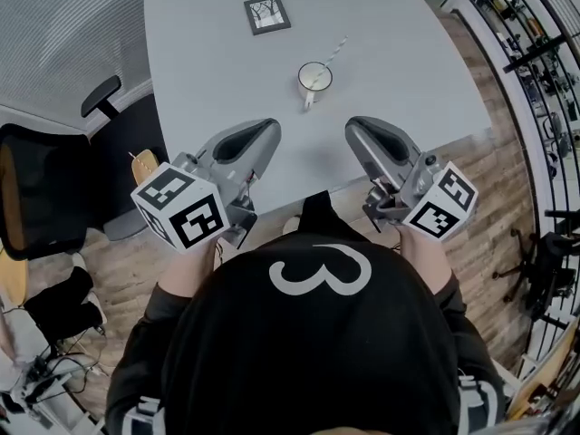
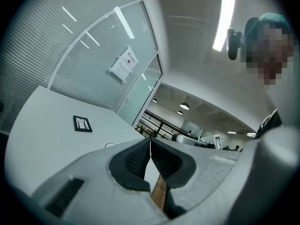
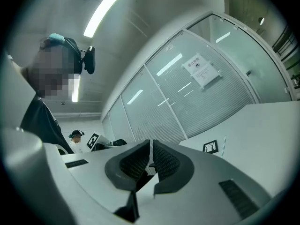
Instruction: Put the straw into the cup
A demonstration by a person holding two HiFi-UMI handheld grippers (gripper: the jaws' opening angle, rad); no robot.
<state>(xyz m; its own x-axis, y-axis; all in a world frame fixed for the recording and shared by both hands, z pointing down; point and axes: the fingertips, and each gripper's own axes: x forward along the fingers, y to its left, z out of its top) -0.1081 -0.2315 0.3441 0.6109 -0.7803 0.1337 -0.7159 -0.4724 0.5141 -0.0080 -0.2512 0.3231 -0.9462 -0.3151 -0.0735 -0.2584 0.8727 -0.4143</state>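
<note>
A white cup (image 1: 314, 78) stands on the grey table (image 1: 208, 71), and a striped straw (image 1: 337, 49) leans out of it toward the far right. Both grippers hover over the table's near edge, well short of the cup. My left gripper (image 1: 271, 128) points at the table from the left, and in its own view the left gripper (image 2: 150, 142) has its pads pressed together on nothing. My right gripper (image 1: 352, 127) sits to the right, and in its own view the right gripper (image 3: 151, 142) has its jaws drawn together, empty. From there the straw (image 3: 224, 145) shows far off.
A small black picture frame (image 1: 267, 14) lies flat at the table's far side, also seen as a frame (image 2: 82, 123) and a frame (image 3: 210, 146). A black office chair (image 1: 36, 188) stands left of the table. Glass walls with blinds stand behind.
</note>
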